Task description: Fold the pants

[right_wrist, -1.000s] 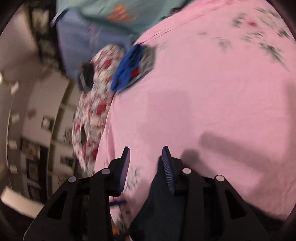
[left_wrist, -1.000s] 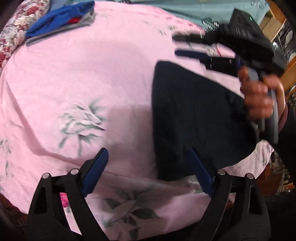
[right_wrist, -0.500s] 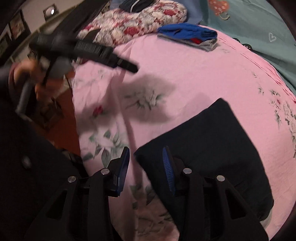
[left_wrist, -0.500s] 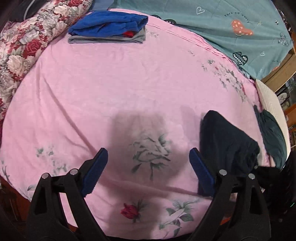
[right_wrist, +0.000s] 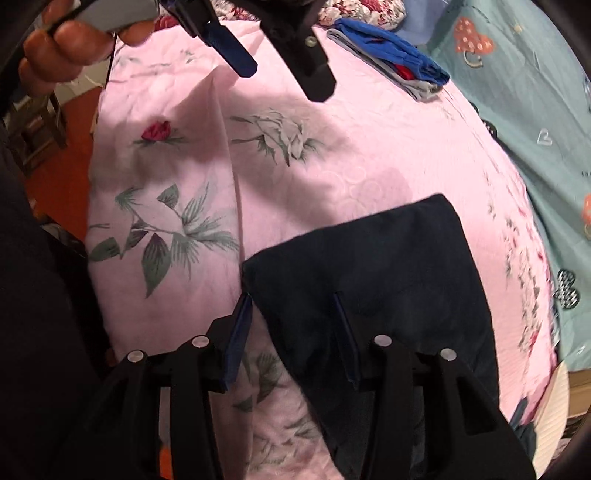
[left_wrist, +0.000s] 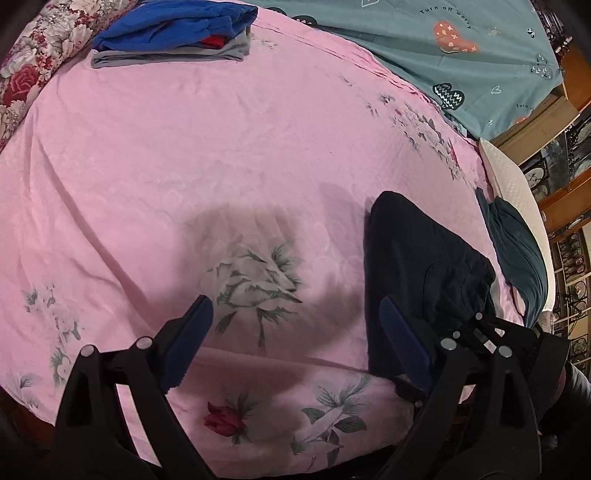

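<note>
**Dark pants folded on the pink bed, both grippers empty**

We are working over a wide bed covered by a pink floral bedspread (left_wrist: 192, 155), with a teal patterned sheet (left_wrist: 443, 48) along its far side and wooden shelving beyond the right edge. A rose-print quilt (left_wrist: 33, 48) lies at the far left corner, and just beside it sits a stack of folded clothes (left_wrist: 173, 33), blue on top of grey with a bit of red between. A dark teal garment (left_wrist: 521, 254) lies at the right edge of the bed.

The pants (right_wrist: 373, 280) lie near the front right edge of the bedspread, a dark navy, roughly rectangular bundle, already folded at least once, we judge. They look soft, limp and light; they should drape and slump if lifted from one point, so we would take a corner or a folded edge through all layers, ideally two corners at once.

Our right gripper (right_wrist: 295, 332) hovers at the near left corner of the pants, jaws moderately apart and holding nothing; whether a pad touches the cloth we cannot tell. Our left gripper (left_wrist: 295, 332) hangs above bare bedspread left of the pants, jaws wide and empty.
</note>
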Motion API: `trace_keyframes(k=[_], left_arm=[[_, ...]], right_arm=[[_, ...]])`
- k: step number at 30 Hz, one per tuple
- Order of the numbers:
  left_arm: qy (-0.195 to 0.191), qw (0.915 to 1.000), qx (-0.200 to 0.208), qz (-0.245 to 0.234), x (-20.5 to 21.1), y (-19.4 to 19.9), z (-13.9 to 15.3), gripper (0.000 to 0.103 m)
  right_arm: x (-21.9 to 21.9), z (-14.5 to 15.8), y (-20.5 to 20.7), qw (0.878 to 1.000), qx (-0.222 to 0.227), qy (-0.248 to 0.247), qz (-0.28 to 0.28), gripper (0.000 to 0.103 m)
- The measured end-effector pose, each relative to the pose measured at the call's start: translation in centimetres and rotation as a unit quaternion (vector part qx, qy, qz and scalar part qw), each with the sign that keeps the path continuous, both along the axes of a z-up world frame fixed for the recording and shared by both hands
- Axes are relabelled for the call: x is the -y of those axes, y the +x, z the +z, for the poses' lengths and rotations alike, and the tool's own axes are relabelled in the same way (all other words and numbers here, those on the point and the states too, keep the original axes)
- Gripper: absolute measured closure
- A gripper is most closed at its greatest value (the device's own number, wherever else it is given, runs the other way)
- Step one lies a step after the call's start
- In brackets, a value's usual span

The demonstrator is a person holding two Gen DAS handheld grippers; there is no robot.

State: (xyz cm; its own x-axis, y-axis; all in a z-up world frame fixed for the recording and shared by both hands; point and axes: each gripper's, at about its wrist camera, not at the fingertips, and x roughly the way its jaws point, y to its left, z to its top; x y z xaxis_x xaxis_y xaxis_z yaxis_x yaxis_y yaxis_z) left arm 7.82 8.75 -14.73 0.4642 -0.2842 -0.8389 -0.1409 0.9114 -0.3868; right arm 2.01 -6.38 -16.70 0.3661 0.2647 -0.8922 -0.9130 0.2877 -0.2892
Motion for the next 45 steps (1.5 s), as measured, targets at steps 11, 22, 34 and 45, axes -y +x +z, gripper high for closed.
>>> trace_keyframes(k=[11, 22, 34, 45], left_arm=[[-0.074, 0.9962, -0.025, -0.038, 1.4, 0.7, -0.4, 0.006], [-0.262, 0.9553, -0.122, -0.061, 6.0, 3.3, -4.8, 0.005], [-0.256, 0.9495, -0.178, -0.038, 9.5, 5.4, -6.5, 0.005], [-0.245, 0.9540, -0.162, -0.061, 12.5, 6.5, -5.5, 0.032]], right_arm=[[2.1, 2.8, 2.1, 0.993, -0.033, 0.085, -0.076, 0.090], [3.7, 4.5, 1.5, 0.988, -0.004, 0.125, -0.086, 0.091], [5.0, 4.6, 1.7, 0.982, -0.007, 0.160, -0.096, 0.091], [8.0, 5.4, 2.8, 0.970, -0.060, 0.204, -0.119, 0.079]])
